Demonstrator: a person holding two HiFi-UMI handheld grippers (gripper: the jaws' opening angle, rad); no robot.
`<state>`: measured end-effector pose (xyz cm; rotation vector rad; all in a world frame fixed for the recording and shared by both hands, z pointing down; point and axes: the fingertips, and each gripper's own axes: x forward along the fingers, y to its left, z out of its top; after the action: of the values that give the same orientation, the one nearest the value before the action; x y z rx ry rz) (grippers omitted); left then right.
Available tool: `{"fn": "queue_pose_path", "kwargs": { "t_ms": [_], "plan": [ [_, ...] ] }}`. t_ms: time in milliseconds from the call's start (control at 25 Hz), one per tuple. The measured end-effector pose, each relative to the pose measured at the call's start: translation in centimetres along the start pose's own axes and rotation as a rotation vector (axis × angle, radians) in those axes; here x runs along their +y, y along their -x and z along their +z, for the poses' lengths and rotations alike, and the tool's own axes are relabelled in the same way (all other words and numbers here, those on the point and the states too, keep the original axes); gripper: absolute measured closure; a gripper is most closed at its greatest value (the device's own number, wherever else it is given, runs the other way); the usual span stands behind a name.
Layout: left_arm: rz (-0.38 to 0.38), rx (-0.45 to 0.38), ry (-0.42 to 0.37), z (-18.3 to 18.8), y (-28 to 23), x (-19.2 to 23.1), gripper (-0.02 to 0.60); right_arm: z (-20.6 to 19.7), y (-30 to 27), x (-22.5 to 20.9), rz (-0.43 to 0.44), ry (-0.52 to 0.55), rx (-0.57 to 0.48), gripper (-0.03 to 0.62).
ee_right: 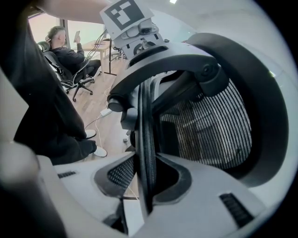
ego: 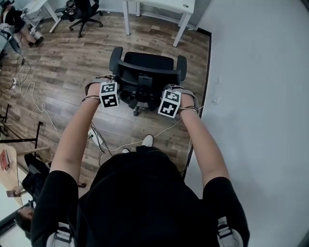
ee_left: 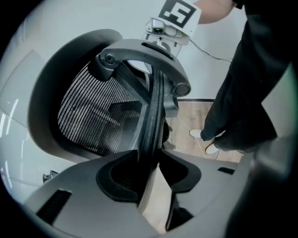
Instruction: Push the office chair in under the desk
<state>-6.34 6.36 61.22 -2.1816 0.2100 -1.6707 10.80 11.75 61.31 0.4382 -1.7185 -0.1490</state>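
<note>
A black office chair (ego: 145, 72) stands on the wood floor, its mesh back toward me. The white desk (ego: 159, 6) stands beyond it at the top of the head view. My left gripper (ego: 112, 92) and right gripper (ego: 166, 101) both sit on the top rim of the chair's back, one toward each end. In the left gripper view the black rim of the back (ee_left: 150, 130) runs between the pads of the left gripper (ee_left: 149, 174), which is shut on it. The right gripper (ee_right: 146, 179) is likewise shut on the rim (ee_right: 146, 139).
A white wall (ego: 260, 96) runs close along the chair's right side. Cables and a power strip (ego: 96, 137) lie on the floor by my feet. Another office chair (ego: 84, 12) and a seated person (ee_right: 65, 53) are at the far left. A second white table (ego: 36, 7) stands there.
</note>
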Motion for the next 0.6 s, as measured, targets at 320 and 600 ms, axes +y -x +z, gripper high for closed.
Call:
{"fn": "queue_pose_path", "kwargs": {
  "t_ms": [320,600],
  "plan": [
    [-0.003,0.025,0.034,-0.4,-1.6,3.3,0.437,0.1,-1.3,-3.2,-0.016,0.01,-0.016,0.488],
    [-0.01,0.019,0.037,-1.2,-2.9,7.3,0.43,0.8,-2.4,-6.9,-0.023,0.002,-0.02,0.488]
  ]
}}
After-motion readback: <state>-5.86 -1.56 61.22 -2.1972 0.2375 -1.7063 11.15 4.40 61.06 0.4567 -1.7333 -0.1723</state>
